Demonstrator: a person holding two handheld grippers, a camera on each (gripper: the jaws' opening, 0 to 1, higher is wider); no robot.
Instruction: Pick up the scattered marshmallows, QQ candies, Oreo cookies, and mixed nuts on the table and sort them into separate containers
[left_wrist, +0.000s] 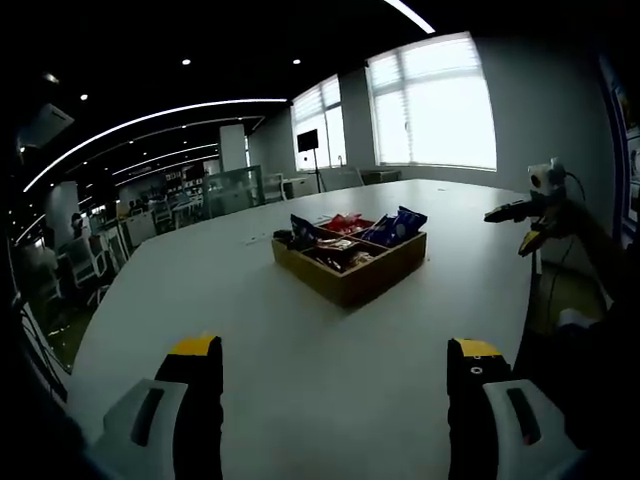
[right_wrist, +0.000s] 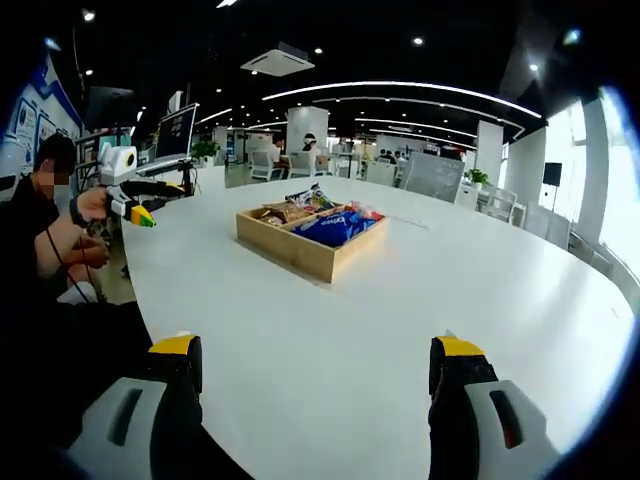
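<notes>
Left gripper view: wooden tray (left_wrist: 350, 283) of snack packets mid-table (left_wrist: 300, 330), both grippers' jaws spread, empty.

A large white table (left_wrist: 300, 330) with rounded edges takes up most of the left gripper view and likewise spreads across the right gripper view (right_wrist: 330, 330). Beyond it in the left gripper view, bright windows (left_wrist: 430, 100) line the far wall, and a dark screen on a stand (left_wrist: 308, 142) sits in front of them. Desks and chairs (left_wrist: 150, 215) stand in the dim office to the left, under curved ceiling light strips (left_wrist: 150, 120). In the right gripper view, a monitor (right_wrist: 175, 130) stands off the table's left edge, and a ceiling air unit (right_wrist: 278, 60) hangs above.
</notes>
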